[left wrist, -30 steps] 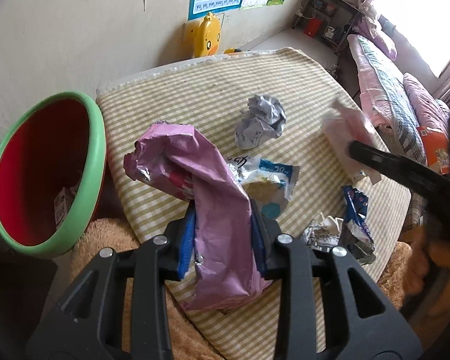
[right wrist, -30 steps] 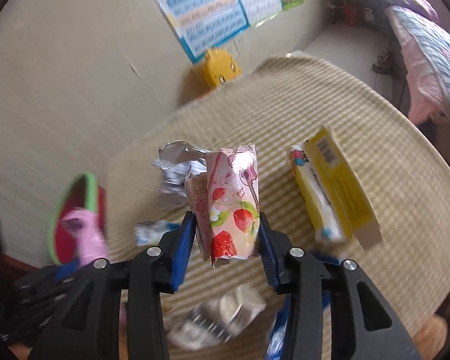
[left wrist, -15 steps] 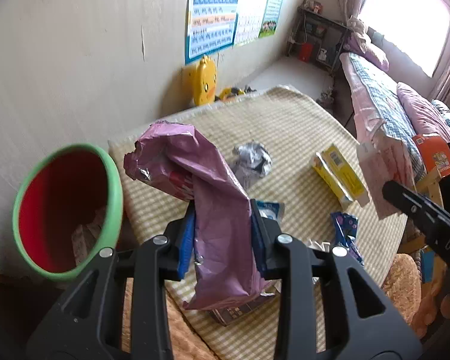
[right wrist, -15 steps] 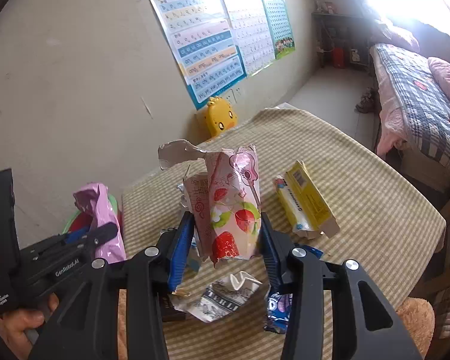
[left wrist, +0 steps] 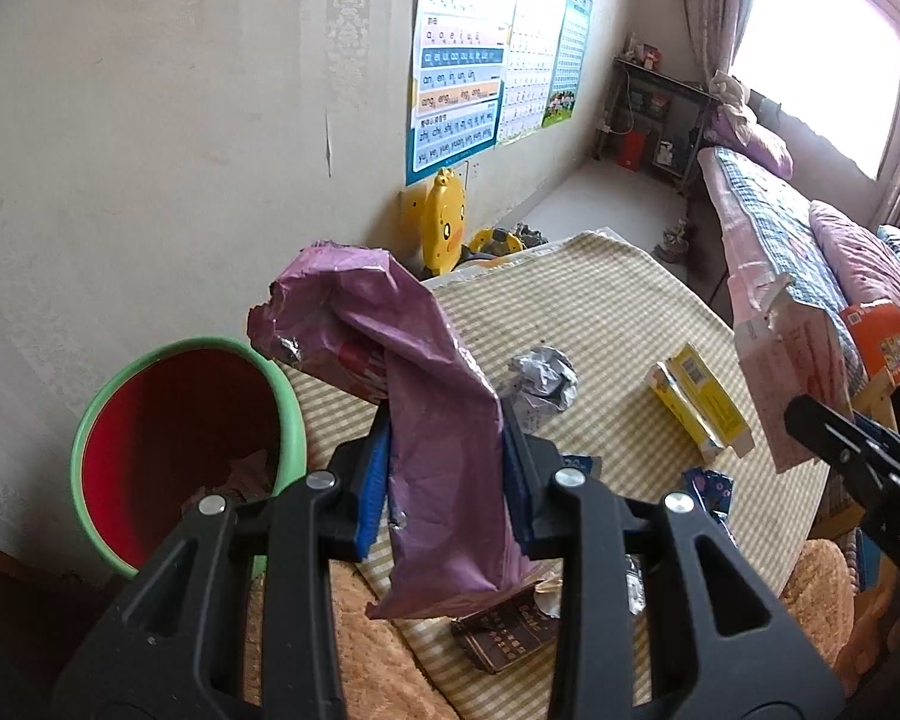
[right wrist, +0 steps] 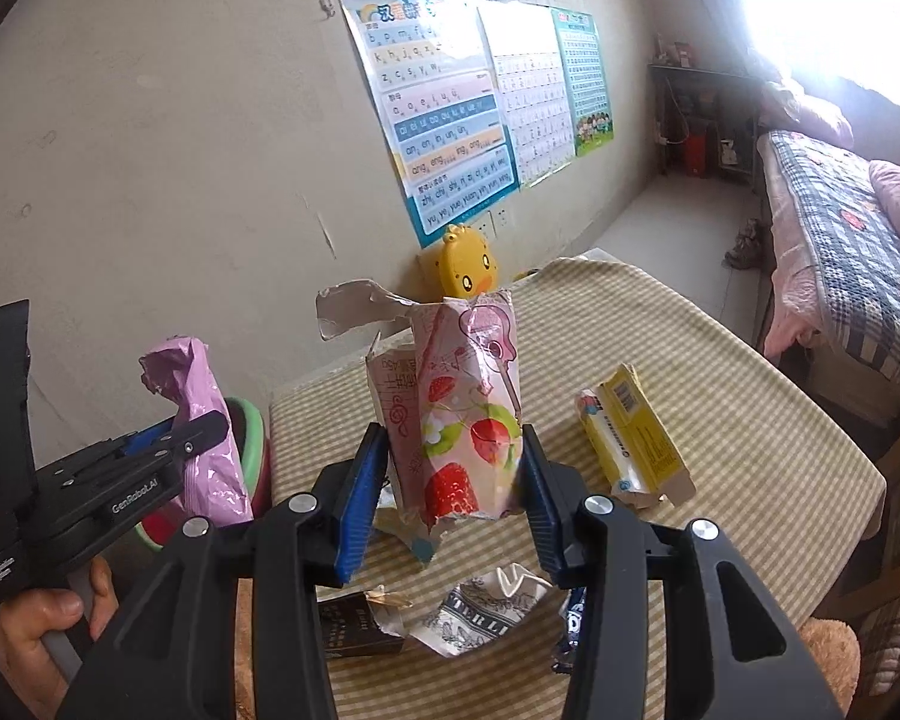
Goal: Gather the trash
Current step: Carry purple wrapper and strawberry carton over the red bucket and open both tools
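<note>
"GenRobot.AI" on the left claw [right wrist: 201,429], pinyin syllables "an, en, in, un" on the wall poster [right wrist: 444,120]

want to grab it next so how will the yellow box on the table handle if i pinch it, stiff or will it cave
The yellow box looks like thin card with a torn-open end, so it would probably cave if pinched across its wide faces. It lies flat on the checked tablecloth, so it should slide rather than roll. Probably light, likely empty.

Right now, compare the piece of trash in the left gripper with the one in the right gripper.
The purple wrapper in the left gripper is plain, limp and bent over at the top; the strawberry carton in the right gripper is printed, stiffer, upright and torn open. Both are clamped between blue pads above the table.
</note>
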Motion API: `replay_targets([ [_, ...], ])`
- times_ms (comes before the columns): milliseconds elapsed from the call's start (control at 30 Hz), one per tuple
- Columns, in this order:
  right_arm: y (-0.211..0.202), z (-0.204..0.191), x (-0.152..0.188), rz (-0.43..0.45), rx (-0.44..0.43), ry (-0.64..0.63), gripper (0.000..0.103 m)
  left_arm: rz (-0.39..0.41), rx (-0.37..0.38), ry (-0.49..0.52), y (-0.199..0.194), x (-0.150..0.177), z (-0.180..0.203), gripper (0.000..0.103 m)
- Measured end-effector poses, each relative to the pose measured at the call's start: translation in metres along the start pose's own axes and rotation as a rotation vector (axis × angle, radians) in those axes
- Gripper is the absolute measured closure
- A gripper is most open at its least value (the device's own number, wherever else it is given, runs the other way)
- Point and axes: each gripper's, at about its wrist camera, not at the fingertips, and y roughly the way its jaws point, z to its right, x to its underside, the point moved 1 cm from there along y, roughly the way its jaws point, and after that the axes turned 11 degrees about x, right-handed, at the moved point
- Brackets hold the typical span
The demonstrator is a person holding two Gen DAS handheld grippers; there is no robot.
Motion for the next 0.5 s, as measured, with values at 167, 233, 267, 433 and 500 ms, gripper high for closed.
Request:
replay_targets([
  [167, 0.002, -0.011, 0.003, -0.009, -0.012, -0.022, 0.061, 0.009, -0.010, -0.016, 0.000, 0.000, -0.007, 0.072],
  [233, 0.003, -0.019, 0.005, -0.016, -0.019, -0.039, 0.061, 0.012, -0.015, -0.026, 0.000, 0.001, -0.011, 0.072],
  [267, 0.004, -0.023, 0.007, -0.020, -0.020, -0.048, 0.061, 0.012, -0.017, -0.030, 0.001, 0.001, -0.013, 0.072],
  [433, 0.009, -0.038, 0.011, -0.046, -0.038, -0.080, 0.061, 0.016, -0.031, -0.058, -0.001, 0.004, -0.029, 0.072],
  [500, 0.011, -0.044, 0.013, -0.055, -0.044, -0.092, 0.061, 0.018, -0.039, -0.075, -0.001, 0.005, -0.037, 0.072],
])
